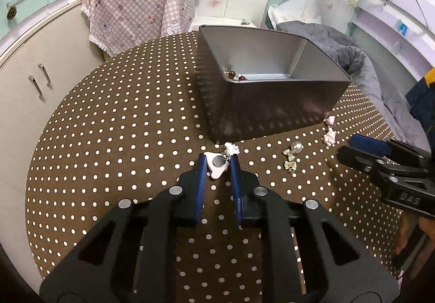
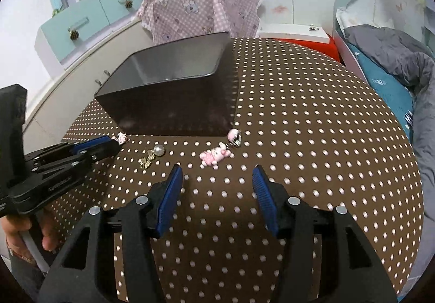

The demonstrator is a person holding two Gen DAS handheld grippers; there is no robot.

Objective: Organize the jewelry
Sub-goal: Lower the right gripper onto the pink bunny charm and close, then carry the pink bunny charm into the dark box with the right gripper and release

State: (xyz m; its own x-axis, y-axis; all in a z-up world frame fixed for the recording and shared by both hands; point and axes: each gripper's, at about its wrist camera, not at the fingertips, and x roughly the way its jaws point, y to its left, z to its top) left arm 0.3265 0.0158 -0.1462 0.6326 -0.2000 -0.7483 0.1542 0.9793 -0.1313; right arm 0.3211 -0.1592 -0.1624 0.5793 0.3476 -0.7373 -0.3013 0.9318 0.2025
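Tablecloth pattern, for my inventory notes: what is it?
The tablecloth is brown with evenly spaced white polka dots, shown best in the right wrist view.

Right gripper (image 2: 216,175) fingers spread, low centre. Pink charm (image 2: 213,156) just above them on dotted surface (image 2: 312,140); dark tin (image 2: 174,102) upper left.
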